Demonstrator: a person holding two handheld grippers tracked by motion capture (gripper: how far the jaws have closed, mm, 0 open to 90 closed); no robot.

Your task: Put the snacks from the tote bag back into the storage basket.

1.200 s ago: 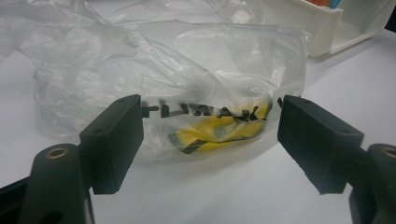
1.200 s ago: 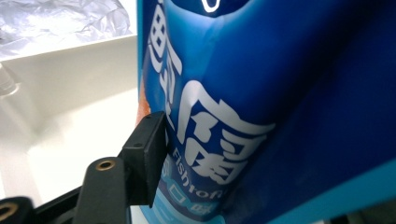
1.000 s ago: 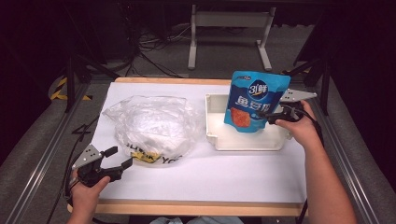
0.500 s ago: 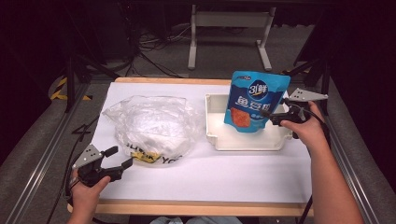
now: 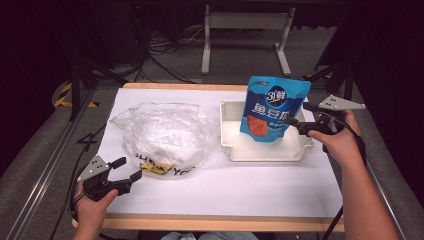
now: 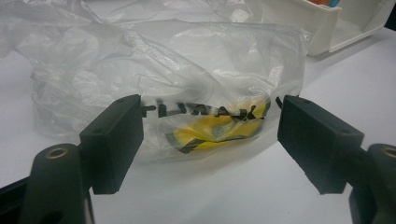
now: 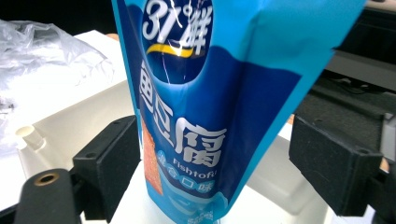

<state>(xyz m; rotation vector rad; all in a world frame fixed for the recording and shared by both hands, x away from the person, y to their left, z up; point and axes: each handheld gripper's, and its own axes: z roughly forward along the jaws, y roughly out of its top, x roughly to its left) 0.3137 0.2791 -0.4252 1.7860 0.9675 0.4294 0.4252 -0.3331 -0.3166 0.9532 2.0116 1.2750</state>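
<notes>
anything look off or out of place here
Nothing spilled or damaged. The blue snack pouch stands upright in the white tray, between the open jaws of the right gripper. The plastic bag lies crumpled, as such bags do.

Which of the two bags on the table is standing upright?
The blue snack pouch, standing in the white tray; the clear plastic bag lies crumpled on the table.

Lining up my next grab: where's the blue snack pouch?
High view, right side: the blue snack pouch stands in the white tray, between the right gripper's open jaws.
</notes>
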